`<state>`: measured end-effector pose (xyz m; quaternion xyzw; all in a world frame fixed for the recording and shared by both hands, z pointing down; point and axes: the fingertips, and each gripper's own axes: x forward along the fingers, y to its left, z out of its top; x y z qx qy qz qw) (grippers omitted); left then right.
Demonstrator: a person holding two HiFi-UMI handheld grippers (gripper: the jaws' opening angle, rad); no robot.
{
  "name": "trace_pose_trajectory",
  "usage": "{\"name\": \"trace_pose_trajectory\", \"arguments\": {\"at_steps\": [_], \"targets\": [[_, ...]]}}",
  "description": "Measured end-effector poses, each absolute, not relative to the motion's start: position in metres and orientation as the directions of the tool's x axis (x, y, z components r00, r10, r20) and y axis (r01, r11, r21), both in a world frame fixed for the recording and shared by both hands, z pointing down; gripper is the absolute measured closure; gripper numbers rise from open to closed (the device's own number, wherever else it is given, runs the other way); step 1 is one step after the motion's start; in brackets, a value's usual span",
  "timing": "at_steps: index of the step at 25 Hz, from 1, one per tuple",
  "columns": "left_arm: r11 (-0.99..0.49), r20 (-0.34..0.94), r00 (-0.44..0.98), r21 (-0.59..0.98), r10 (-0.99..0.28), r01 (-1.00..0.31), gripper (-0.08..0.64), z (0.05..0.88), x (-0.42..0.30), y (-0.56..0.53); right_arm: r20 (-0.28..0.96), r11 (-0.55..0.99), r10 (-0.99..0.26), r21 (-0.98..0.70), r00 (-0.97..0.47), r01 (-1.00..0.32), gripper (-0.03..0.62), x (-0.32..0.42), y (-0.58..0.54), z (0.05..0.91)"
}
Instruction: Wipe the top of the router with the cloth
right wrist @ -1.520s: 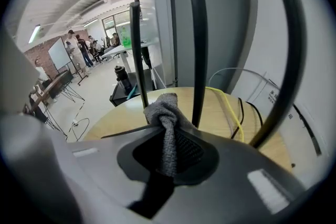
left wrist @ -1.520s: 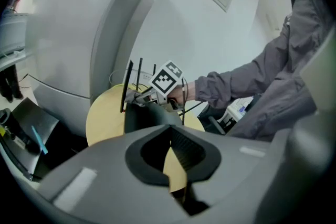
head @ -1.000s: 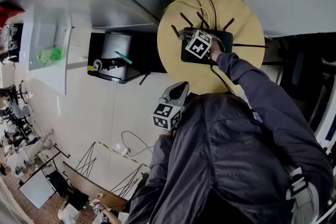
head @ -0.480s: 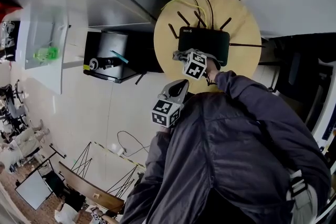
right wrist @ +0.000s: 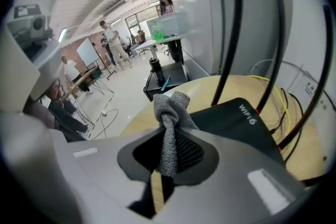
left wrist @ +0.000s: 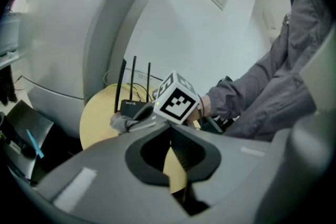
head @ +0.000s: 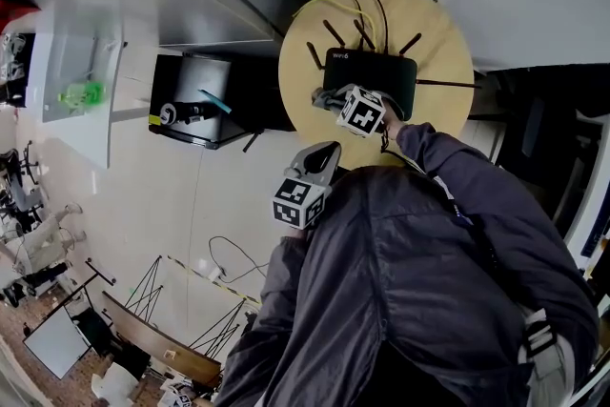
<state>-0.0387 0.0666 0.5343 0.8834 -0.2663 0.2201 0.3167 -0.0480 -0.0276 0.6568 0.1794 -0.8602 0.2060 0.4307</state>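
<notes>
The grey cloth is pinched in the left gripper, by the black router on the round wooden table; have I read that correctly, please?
Not quite: the cloth is pinched in the right gripper, not the left. The right gripper view shows it between those jaws, by the black router on the round wooden table; the left gripper holds nothing.

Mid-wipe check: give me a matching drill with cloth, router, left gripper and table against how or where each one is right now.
1. cloth
2. router
3. left gripper
4. table

A. round, wood-coloured
B. clamped in the right gripper
C. black, antennas up
D. shut, empty, held back off the table

Pairs: 1-B, 2-C, 3-D, 4-A
</notes>
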Motion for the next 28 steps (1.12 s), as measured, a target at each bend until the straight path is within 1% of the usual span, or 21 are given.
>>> {"name": "trace_pose_trajectory", "arguments": {"at_steps": [2,6,10,14,17,22,28], "targets": [[-0.656,0.557,0.762,0.445,-0.332,-0.610,0.560,0.535,-0.039,0.066,0.811,0.834,-0.179,-0.175,-0.558,-0.522,0.554,-0.033,-0.047,0.650],[-0.655,0.556,0.763,0.447,-0.330,-0.609,0.560,0.536,-0.039,0.067,0.840,0.788,-0.274,-0.083,-0.468,-0.610,0.554,0.011,-0.092,0.650],[-0.655,0.555,0.763,0.446,-0.332,-0.610,0.560,0.536,-0.038,0.067,0.851,0.745,-0.343,-0.011,-0.397,-0.667,0.554,0.040,-0.125,0.653],[-0.651,0.557,0.759,0.445,-0.337,-0.615,0.560,0.536,-0.039,0.068,0.877,0.756,-0.315,0.002,-0.362,-0.655,0.554,0.045,-0.125,0.663],[-0.651,0.556,0.759,0.445,-0.337,-0.615,0.560,0.535,-0.040,0.069,0.877,0.756,-0.326,0.018,-0.353,-0.654,0.554,0.044,-0.123,0.663],[-0.656,0.556,0.763,0.447,-0.330,-0.609,0.560,0.535,-0.037,0.071,0.888,0.758,-0.278,-0.032,-0.366,-0.652,0.554,0.041,-0.109,0.667],[-0.662,0.556,0.766,0.446,-0.322,-0.602,0.560,0.535,-0.036,0.071,0.885,0.771,-0.253,-0.059,-0.390,-0.634,0.554,0.031,-0.093,0.666]]}}
